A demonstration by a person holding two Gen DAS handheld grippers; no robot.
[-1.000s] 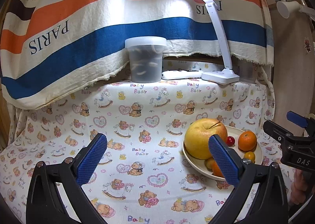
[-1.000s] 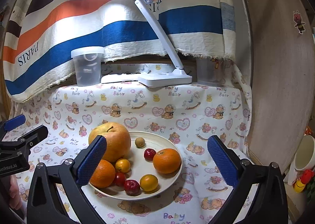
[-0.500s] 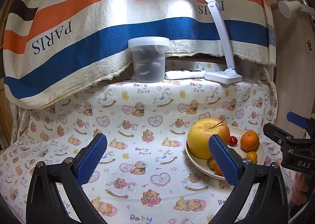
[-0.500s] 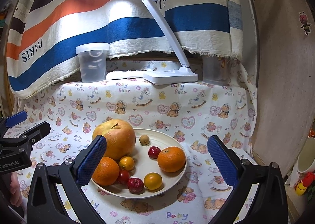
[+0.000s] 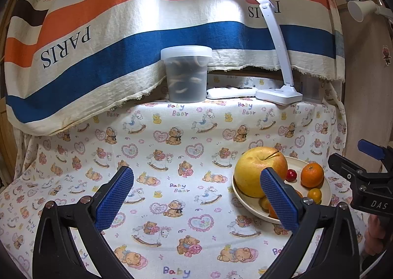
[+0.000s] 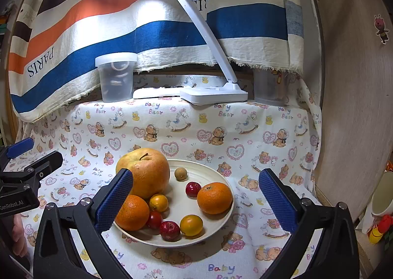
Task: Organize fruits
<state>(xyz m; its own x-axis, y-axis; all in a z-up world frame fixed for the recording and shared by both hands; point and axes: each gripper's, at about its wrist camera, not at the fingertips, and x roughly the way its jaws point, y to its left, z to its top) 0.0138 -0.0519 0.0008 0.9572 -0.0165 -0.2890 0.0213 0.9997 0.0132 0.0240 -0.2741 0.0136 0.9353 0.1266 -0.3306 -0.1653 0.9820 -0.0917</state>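
A cream plate (image 6: 211, 171) on the bear-print cloth holds a big yellow-red apple (image 6: 145, 172), two oranges (image 6: 214, 197), small red fruits (image 6: 170, 230), yellow-orange ones (image 6: 191, 225) and a little brown fruit (image 6: 180, 173). My right gripper (image 6: 196, 201) hovers wide open just in front of the plate, nothing between its blue pads. In the left wrist view the plate (image 5: 248, 201) sits at lower right with the apple (image 5: 258, 171) and an orange (image 5: 312, 174). My left gripper (image 5: 196, 199) is open over bare cloth left of the plate; its right pad overlaps the apple in the image.
A lidded translucent tub (image 5: 186, 73) and a white desk lamp (image 5: 278, 93) stand on the raised ledge behind. A striped cloth hangs at the back. A wooden wall (image 6: 356, 107) closes the right side, with a white cup (image 6: 382, 195) near it.
Both cameras have pulled back and shifted slightly; the plate sits a little farther right in the left view and a bit higher in the right view. Both grippers stay open.
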